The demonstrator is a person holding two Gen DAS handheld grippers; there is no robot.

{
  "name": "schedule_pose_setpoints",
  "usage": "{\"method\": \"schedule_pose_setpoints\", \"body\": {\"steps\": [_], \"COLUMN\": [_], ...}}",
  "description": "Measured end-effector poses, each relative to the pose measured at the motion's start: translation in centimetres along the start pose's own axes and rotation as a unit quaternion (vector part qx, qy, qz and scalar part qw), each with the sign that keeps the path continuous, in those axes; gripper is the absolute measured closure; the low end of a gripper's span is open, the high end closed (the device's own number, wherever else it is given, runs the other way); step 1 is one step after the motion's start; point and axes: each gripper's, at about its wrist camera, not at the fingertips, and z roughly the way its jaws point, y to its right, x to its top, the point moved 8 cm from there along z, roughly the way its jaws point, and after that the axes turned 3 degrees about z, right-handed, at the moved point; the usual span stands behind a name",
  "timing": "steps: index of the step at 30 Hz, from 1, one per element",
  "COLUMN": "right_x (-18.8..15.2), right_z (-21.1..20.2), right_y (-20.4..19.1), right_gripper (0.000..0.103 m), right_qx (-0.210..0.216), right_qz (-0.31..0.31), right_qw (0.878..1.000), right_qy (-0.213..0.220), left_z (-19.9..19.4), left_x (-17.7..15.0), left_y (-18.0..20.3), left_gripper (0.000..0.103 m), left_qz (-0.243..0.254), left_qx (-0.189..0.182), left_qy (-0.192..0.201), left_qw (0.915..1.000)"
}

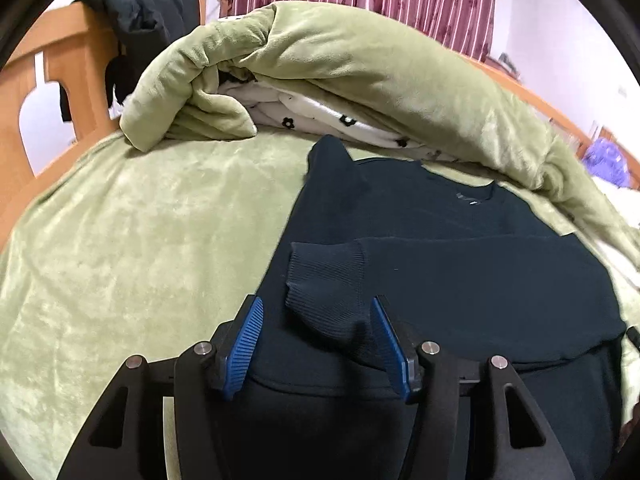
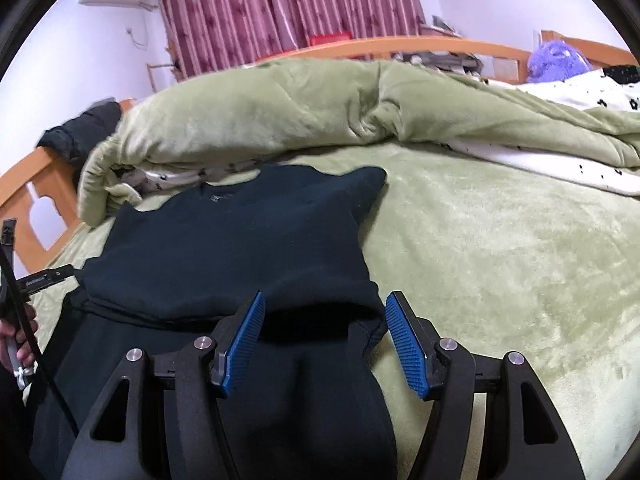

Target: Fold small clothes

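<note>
We had the dark sweater partly folded on the green bed blanket, one sleeve laid across; both our left gripper and right gripper stood apart, final folds remaining.

Sweater hem hidden beneath fingers; neck label too small to read

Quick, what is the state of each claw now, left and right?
Left claw: open, its fingers either side of the dark sweater's ribbed cuff, nothing clamped.
Right claw: open, over the dark sweater near its edge, holding nothing.
</note>
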Motion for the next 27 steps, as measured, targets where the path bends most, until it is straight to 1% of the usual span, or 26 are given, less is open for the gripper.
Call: {"method": "schedule_pose_setpoints", "body": {"steps": [1,3,5,7,9,12,13,15,17,19,21,23,24,25,27], "right_x": [0.1,0.3,0.7,0.4,-0.8,-1.1,-1.4,-1.8,-1.6,-0.9,0.5,1.9,2.5,3.2,4.1], "right_z": [0.8,2.1,3.3,4.8,5.9,6.1,6.1,5.8,5.2,4.2,3.2,3.3,3.8,4.7,6.7], "right_y": [0.1,0.1,0.1,0.6,1.4,2.4,2.6,2.5,2.0,1.2,0.2,-0.5,-0.6,-0.5,0.0], "right_gripper": [0.041,0.042,0.043,0.047,0.048,0.048,0.049,0.05,0.055,0.055,0.053,0.053,0.053,0.053,0.053], "right_qx": [-0.017,-0.04,-0.052,-0.071,-0.075,-0.068,-0.076,-0.081,-0.068,-0.05,-0.035,-0.022,-0.022,-0.034,-0.058], "right_qz": [-0.004,-0.013,-0.018,-0.015,-0.005,0.019,0.015,0.005,-0.004,-0.014,-0.024,-0.028,-0.028,-0.028,-0.027], "right_qw": [1.0,0.999,0.998,0.997,0.995,0.995,0.994,0.993,0.995,0.997,0.999,0.999,0.999,0.999,0.997], "right_qy": [-0.007,-0.017,-0.022,-0.038,-0.065,-0.078,-0.081,-0.082,-0.078,-0.06,-0.029,-0.021,-0.02,-0.024,-0.032], "left_z": [0.6,1.7,2.5,3.0,3.2,3.4,3.5,3.6,3.5,3.2,2.7,2.1,1.8,1.6,1.2], "left_x": [-0.2,-0.7,-1.2,-1.6,-1.7,-1.8,-1.9,-1.9,-1.9,-1.8,-1.8,-1.8,-1.8,-1.8,-2.0], "left_y": [-0.1,-0.4,-0.8,-1.1,-1.2,-1.3,-1.3,-1.1,-1.0,-1.0,-1.1,-1.1,-1.2,-1.4,-1.7], "left_gripper": [0.049,0.049,0.049,0.047,0.046,0.046,0.045,0.045,0.045,0.045,0.044,0.041,0.036,0.035,0.035], "left_qz": [0.002,0.001,-0.002,-0.002,-0.007,-0.013,-0.013,-0.011,-0.01,-0.012,-0.013,-0.008,-0.005,-0.004,-0.007], "left_qx": [0.011,0.022,0.031,0.03,0.025,0.019,0.02,0.024,0.025,0.022,0.014,0.011,0.013,0.013,0.007], "left_qy": [-0.005,-0.016,-0.018,-0.016,-0.013,-0.011,-0.012,-0.014,-0.013,-0.009,-0.009,-0.008,-0.006,-0.005,-0.007], "left_qw": [0.9999,0.9996,0.9994,0.9994,0.9996,0.9997,0.9996,0.9996,0.9995,0.9996,0.9998,0.9999,0.9999,0.9999,0.9999]}}
